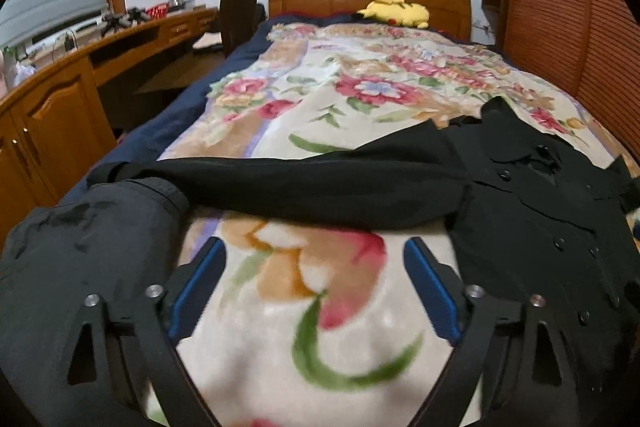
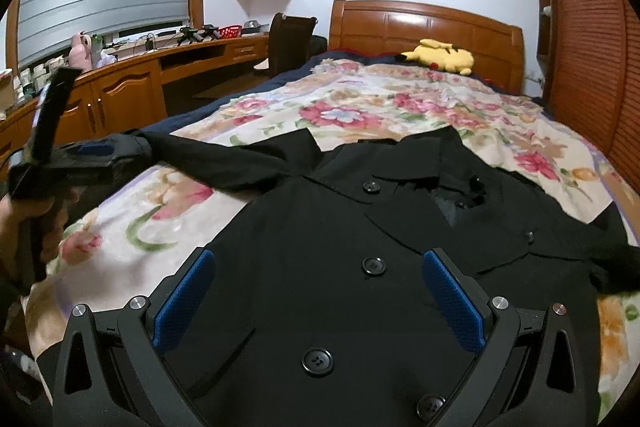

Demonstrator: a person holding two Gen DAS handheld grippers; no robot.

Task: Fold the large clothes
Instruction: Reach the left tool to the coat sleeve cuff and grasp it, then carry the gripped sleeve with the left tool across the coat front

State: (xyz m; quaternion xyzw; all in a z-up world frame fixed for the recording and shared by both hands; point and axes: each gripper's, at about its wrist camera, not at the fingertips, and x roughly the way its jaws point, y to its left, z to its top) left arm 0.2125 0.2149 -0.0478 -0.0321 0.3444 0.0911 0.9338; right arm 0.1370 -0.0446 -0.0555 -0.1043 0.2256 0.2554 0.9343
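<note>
A black coat (image 2: pixel 360 227) is lying face up, buttons showing, across the lower half of the right view, on a floral blanket (image 2: pixel 400 107) so it can be folded flat. One sleeve (image 1: pixel 300 183) is stretching across mid-frame in the left view. The left gripper (image 1: pixel 314 291) is hanging wide over bare blanket, gripping nothing (probably heading for that sleeve). The right gripper (image 2: pixel 318 301) is hovering wide above the coat's front, also gripping nothing.
</note>
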